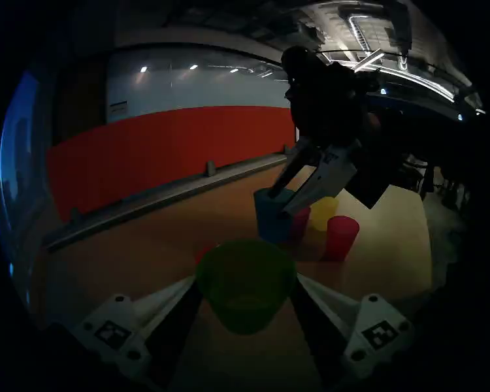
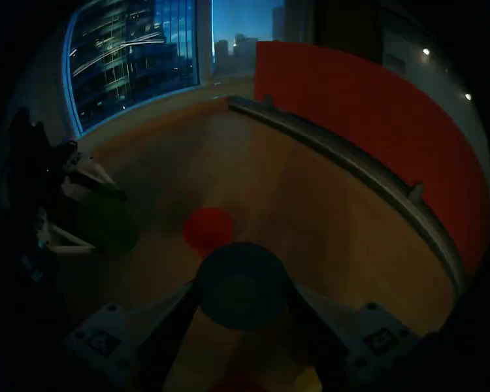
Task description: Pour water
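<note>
Left tool [image 1: 245, 282] is part-closed, both fingers pinching the green cup [image 1: 246, 304] at 6 o'clock. Right tool [image 2: 242, 291] likewise grips the blue cup [image 2: 240, 277]. Smooth, round, tapered plastic, so it could slip or twist when tilted. Water level unreadable in the dim light, so overpour or miss likely. Red cup [image 2: 207, 228] at 11 o'clock, matte wooden surface [image 2: 277, 189] beyond.

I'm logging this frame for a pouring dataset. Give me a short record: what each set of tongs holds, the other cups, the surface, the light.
left tongs: shut on green cup, upright
right tongs: shut on blue cup, upright
other cups: red cup standing between the two held cups; yellow cup and pink cup beyond the blue one
surface: wooden table
water: cannot tell in either held cup
lighting: dim
</note>
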Demonstrator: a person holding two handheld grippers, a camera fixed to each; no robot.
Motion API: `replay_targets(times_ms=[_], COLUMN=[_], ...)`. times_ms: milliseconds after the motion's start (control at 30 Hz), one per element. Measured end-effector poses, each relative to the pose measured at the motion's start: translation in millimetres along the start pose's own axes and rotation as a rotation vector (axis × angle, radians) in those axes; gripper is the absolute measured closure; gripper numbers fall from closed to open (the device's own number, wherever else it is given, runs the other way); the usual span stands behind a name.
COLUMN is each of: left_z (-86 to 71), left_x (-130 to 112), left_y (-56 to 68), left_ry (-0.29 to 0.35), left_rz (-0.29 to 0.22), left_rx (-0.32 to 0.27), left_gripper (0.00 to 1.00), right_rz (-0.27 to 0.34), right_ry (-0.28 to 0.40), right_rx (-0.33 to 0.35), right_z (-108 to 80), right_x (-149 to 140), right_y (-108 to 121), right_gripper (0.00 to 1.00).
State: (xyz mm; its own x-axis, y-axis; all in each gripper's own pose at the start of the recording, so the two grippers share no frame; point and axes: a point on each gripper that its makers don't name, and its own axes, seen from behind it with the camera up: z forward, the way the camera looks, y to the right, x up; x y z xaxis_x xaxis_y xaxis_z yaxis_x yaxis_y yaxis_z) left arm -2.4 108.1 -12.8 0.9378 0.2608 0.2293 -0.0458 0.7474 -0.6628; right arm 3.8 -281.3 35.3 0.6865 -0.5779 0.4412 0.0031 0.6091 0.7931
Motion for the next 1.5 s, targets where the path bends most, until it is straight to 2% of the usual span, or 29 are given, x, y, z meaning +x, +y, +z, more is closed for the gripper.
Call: replay_targets(times_ms=[300, 467, 900, 1200, 1500], left_z=[-0.6, -0.7, 0.5, 4.4, 5.5], left_x=[8.3, 12.8, 18.2, 26.6, 31.5], left_y=[4.8, 6.3, 9.6, 16.2, 21.8], left_ry=[0.009, 0.015, 0.016, 0.025, 0.037], left_rz=[-0.014, -0.02, -0.024, -0.037, -0.043], left_rx=[-0.008, -0.015, -0.022, -0.045, -0.063], left_gripper=[0.13, 0.13, 0.13, 0.14, 0.14], right_rz=[0.01, -0.006, -0.012, -0.043, -0.03], right_ry=[0.167, 0.246, 0.414, 0.532, 0.639], right_rx=[-0.006, -0.015, -0.062, -0.107, -0.114], right_z=[-25.3, -37.7, -57.7, -72.7, -86.9], right_x=[29.1, 43.4, 65.4, 79.5, 93.6], right_y=[-1.2, -1.6, 2.3, 2.9, -0.2], right_gripper=[0.06, 0.06, 0.06, 0.07, 0.07])
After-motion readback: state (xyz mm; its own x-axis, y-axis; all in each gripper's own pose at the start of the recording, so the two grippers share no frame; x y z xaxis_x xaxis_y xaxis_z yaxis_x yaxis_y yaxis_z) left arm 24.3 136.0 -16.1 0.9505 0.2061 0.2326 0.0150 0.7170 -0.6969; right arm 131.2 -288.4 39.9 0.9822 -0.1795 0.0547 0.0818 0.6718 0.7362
